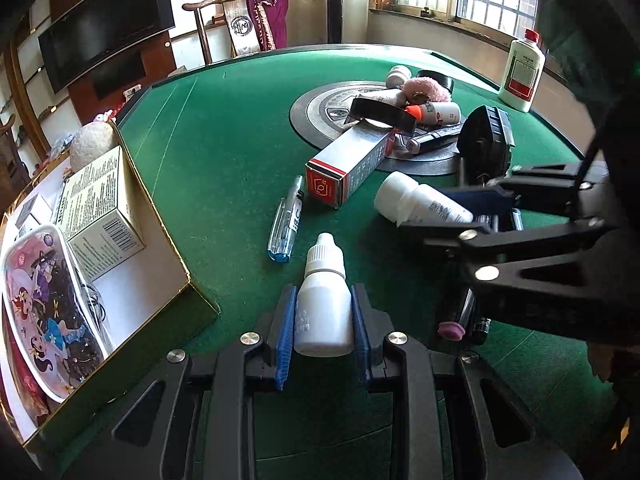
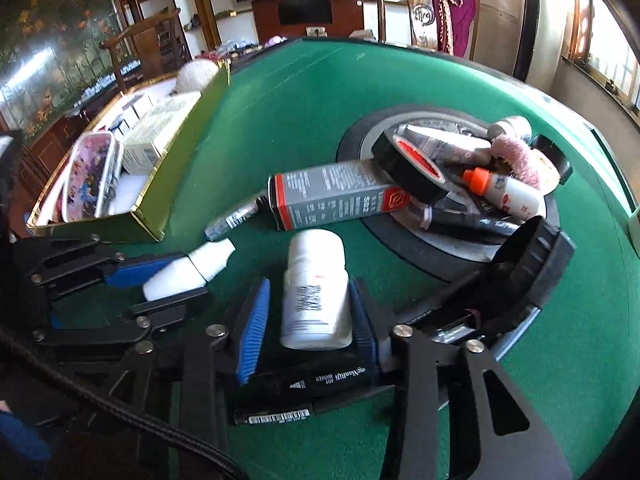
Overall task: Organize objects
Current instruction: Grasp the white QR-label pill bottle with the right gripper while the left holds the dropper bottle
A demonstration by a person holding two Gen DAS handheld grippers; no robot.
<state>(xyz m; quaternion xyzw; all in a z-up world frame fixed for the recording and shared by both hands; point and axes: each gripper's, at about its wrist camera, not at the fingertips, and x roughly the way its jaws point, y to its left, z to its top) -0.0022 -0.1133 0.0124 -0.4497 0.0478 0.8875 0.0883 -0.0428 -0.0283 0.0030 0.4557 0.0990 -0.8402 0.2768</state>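
Here, sorting is proceeding on a green card table point(image 1: 224, 128).
Storage box point(image 1: 160, 232): sitting at the table's left edge, already holding a printed carton and a cartoon-print case.
Pile: still crowding the round centre plate point(image 1: 316, 112) — a grey-and-red carton point(image 1: 348, 168), tape, tubes.
Right gripper point(image 2: 308, 308): closing on a white pill bottle point(image 2: 314, 280); left pad possibly not touching.
Left gripper point(image 1: 323, 320): pinching a small dropper bottle point(image 1: 323, 296) near the box.
Writing: "ART MARKER" on a black pen point(image 2: 316, 380).
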